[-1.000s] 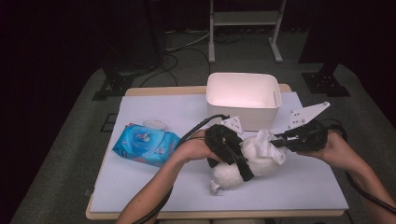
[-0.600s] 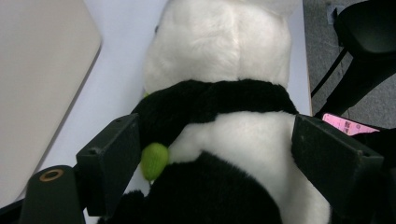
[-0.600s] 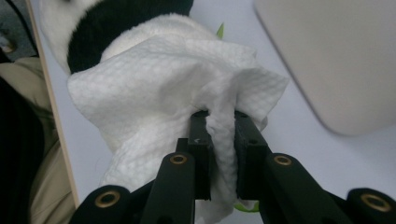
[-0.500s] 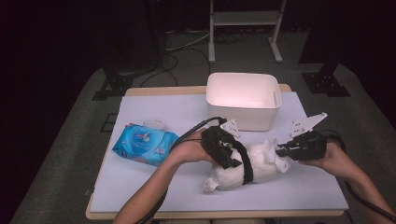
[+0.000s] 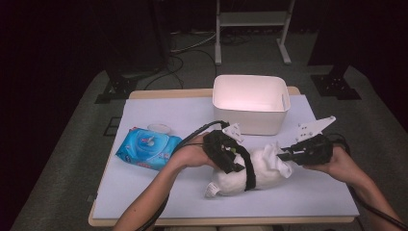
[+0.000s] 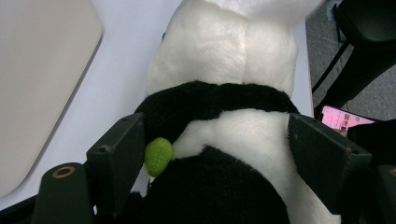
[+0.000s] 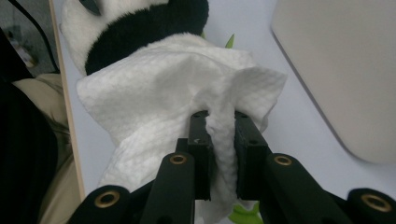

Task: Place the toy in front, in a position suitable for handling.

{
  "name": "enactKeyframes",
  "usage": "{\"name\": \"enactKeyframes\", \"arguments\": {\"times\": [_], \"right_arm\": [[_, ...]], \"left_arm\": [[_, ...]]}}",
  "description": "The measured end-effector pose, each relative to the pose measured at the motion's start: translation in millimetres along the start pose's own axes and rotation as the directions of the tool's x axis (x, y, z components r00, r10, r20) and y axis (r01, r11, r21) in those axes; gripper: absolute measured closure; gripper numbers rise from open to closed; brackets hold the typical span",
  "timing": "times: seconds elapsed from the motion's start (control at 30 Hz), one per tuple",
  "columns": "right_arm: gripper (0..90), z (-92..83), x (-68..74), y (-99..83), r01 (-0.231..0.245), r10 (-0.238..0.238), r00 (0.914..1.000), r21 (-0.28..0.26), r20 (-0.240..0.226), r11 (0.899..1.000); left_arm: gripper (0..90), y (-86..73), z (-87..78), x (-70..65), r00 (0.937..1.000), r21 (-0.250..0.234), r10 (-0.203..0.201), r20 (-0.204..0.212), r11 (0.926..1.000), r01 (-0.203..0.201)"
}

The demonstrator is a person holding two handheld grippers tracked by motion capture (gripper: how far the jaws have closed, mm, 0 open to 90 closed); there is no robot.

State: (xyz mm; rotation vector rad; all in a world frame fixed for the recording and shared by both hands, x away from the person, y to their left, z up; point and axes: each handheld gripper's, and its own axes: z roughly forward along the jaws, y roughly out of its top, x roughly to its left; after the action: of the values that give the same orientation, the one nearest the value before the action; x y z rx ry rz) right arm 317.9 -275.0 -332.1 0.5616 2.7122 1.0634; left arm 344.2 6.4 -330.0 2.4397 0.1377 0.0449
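Two grips to keep: left gripper (image 6: 219,154) wide around the panda (image 5: 250,171) lying mid-table, right gripper (image 7: 219,154) clenched on the wipe (image 7: 168,88), rubbing gently across the white fur.

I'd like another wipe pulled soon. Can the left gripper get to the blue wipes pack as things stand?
Probably not yet: the left gripper straddles the panda toy. Once released, bare table lies between it and the blue wipes pack.

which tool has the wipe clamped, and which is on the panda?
The right tool is shut on the white wipe, which drapes over the plush panda. The left tool straddles the panda's body, jaws wide at its sides.
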Motion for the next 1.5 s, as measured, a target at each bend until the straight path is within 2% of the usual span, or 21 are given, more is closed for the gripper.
{"name": "enactKeyframes", "arguments": {"times": [0.23,0.27,0.4,0.53,0.8,0.93,1.13,1.23,1.4,1.5], "right_arm": [[78.6,5.5,4.8,19.8,0.047,-0.047,0.9987,0.003,-0.020,0.999],[78.6,11.4,8.2,27.6,0.074,-0.074,0.9970,0.019,-0.021,0.997],[78.6,17.3,8.0,33.7,0.083,-0.083,0.9962,0.034,-0.026,0.996],[78.6,18.5,4.5,29.1,0.065,-0.064,0.9977,0.044,-0.021,0.997],[78.5,16.9,-0.3,20.5,0.038,-0.038,0.9991,0.027,-0.017,0.999],[78.6,15.8,-2.2,17.0,0.019,-0.019,0.9996,0.022,-0.019,1.000],[78.7,13.8,0.0,12.2,0.021,-0.020,0.9996,0.022,-0.018,1.000],[78.8,11.8,1.9,8.0,0.007,-0.006,0.9998,0.021,-0.018,1.000],[78.9,10.7,3.2,4.1,-0.002,0.002,0.9997,0.018,-0.024,1.000],[79.1,10.4,4.3,3.0,-0.003,0.003,0.9999,0.013,-0.016,1.000]], "left_arm": [[20.4,1.7,0.4,-0.1,1.0000,0.004,0.003,0.003,1.0000,-0.003],[20.0,2.7,0.3,-0.6,1.0000,0.013,0.004,0.004,0.9999,-0.004],[19.4,2.3,-1.6,-1.3,1.0000,0.014,-0.004,-0.001,0.9999,0.004],[18.6,1.5,-5.1,-2.1,1.0000,-0.005,-0.008,0.005,1.0000,0.008],[15.6,-1.8,-9.2,-5.3,0.9999,0.019,-0.009,0.007,0.9998,0.009],[15.7,-5.8,-9.2,-6.4,0.9999,0.011,0.001,0.016,0.9999,-0.001],[17.0,-6.5,-7.1,-0.9,1.0000,-0.007,-0.006,0.001,1.0000,0.006],[18.5,-4.5,-6.6,2.6,0.9999,-0.020,-0.014,-0.005,0.9997,0.014],[18.5,-0.7,-6.4,7.0,0.9994,-0.010,-0.007,-0.034,0.9999,0.007],[18.4,0.7,-6.3,9.4,0.9990,-0.009,-0.017,-0.041,0.9998,0.016]]}}
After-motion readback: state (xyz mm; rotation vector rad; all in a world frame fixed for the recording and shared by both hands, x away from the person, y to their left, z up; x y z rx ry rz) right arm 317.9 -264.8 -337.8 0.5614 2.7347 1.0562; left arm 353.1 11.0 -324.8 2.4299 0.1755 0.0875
